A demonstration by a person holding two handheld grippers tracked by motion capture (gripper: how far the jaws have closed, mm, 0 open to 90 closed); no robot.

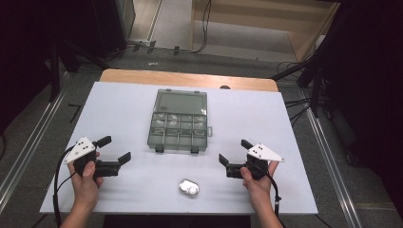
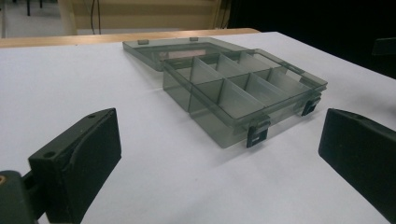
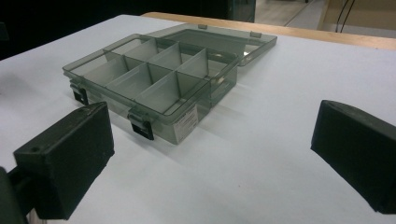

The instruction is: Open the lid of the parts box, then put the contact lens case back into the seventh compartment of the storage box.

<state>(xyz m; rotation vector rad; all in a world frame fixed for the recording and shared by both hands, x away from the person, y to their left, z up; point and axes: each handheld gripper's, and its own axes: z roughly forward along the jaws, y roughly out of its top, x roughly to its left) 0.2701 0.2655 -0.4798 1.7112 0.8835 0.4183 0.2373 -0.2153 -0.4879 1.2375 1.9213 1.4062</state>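
Note:
A smoky clear plastic organiser box (image 1: 178, 129) lies open at the table's middle, lid (image 1: 182, 100) flat behind it, dividers making several compartments with pale small items in the far row. The box also shows in the left gripper view (image 2: 243, 93) and the right gripper view (image 3: 149, 84). A small white case (image 1: 189, 188) with two pale pieces sits near the front edge. My left gripper (image 1: 114, 148) stands open at the left of the box, held by a hand. My right gripper (image 1: 234, 152) stands open at the right, nothing between its jaws.
The white table (image 1: 128, 109) has a wooden strip (image 1: 190, 78) along its far edge. Dark stands and cables (image 1: 304, 71) surround the table on the floor. Two black latches (image 1: 159, 149) hang on the box's front wall.

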